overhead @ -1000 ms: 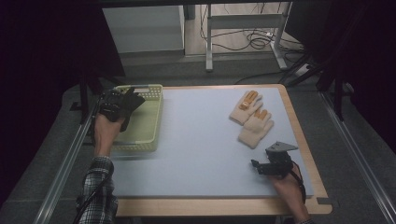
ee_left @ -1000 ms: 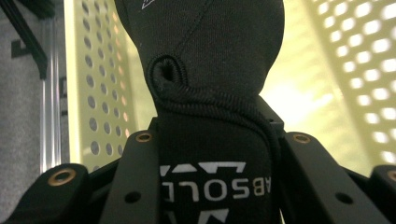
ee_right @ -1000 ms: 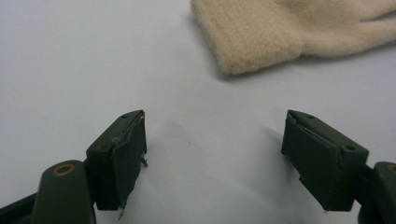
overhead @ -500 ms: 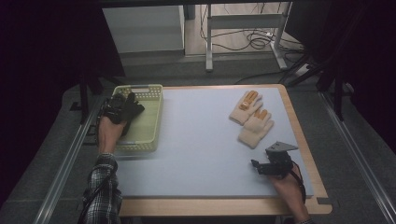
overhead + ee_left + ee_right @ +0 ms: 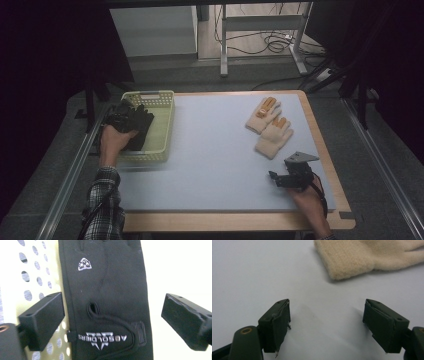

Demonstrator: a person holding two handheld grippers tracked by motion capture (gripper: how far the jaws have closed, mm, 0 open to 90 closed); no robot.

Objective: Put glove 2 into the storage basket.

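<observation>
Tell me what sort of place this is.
Probably a lab or workshop set up for recording: a framed table under a fixed camera, loose cables on the floor, and metal stand legs behind.

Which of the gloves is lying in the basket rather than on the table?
The black glove, lying in the yellow-green perforated basket beneath the left claw. The two beige knit gloves lie on the table, near its right edge.

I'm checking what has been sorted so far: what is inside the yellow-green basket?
A black glove lies in the basket, with the left gripper open above it, its jaws having just been opening. The glove and hand cover part of the floor.
</observation>
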